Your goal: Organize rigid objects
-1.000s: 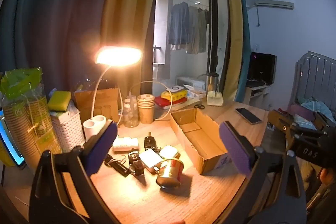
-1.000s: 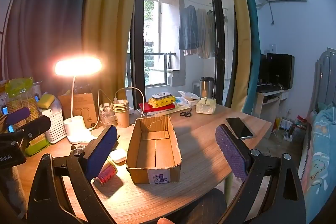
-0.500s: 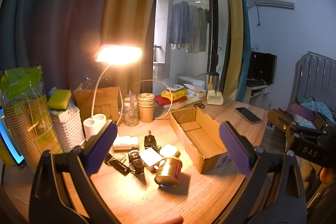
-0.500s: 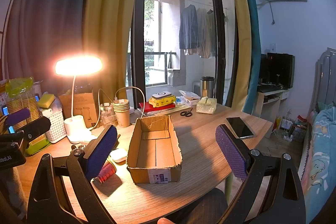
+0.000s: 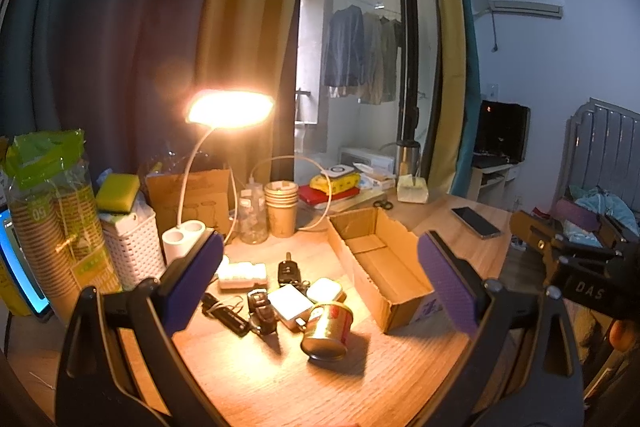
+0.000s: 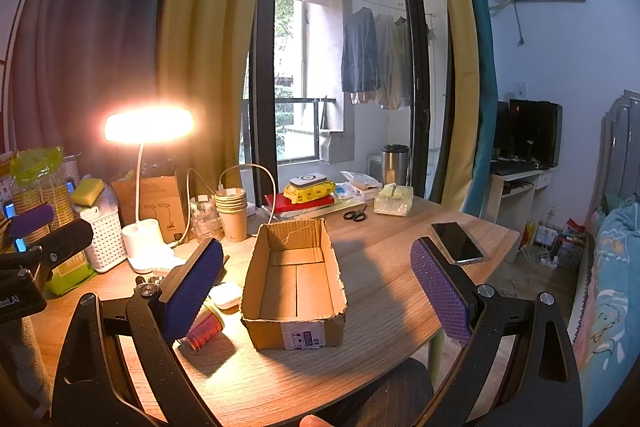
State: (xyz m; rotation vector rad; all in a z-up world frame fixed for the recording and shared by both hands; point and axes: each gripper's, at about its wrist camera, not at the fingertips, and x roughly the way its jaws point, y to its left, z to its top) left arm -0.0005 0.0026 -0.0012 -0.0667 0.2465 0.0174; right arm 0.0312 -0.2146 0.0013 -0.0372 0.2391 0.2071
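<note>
An empty cardboard box (image 5: 384,263) (image 6: 296,279) lies open-topped on the wooden desk (image 6: 384,291). Left of it sits a cluster of small items: a red and gold can (image 5: 328,327) (image 6: 204,327) on its side, a white square case (image 5: 290,305), a white oval case (image 5: 326,290) (image 6: 225,295), black car keys (image 5: 286,269), a black remote (image 5: 224,313) and a white power strip (image 5: 242,273). My left gripper (image 5: 320,283) hovers open above the cluster, holding nothing. My right gripper (image 6: 318,287) hangs open over the box, also holding nothing.
A lit desk lamp (image 5: 230,109) stands behind the cluster, with a white basket (image 5: 130,247), stacked paper cups (image 5: 282,207) and a clear bottle (image 5: 252,219). A phone (image 6: 456,243), scissors (image 6: 355,215) and books (image 6: 300,201) lie farther back. The desk edge curves at front right.
The left wrist view has crept slightly closer to the item cluster. The right wrist view is nearly unchanged. Both grippers stay open.
</note>
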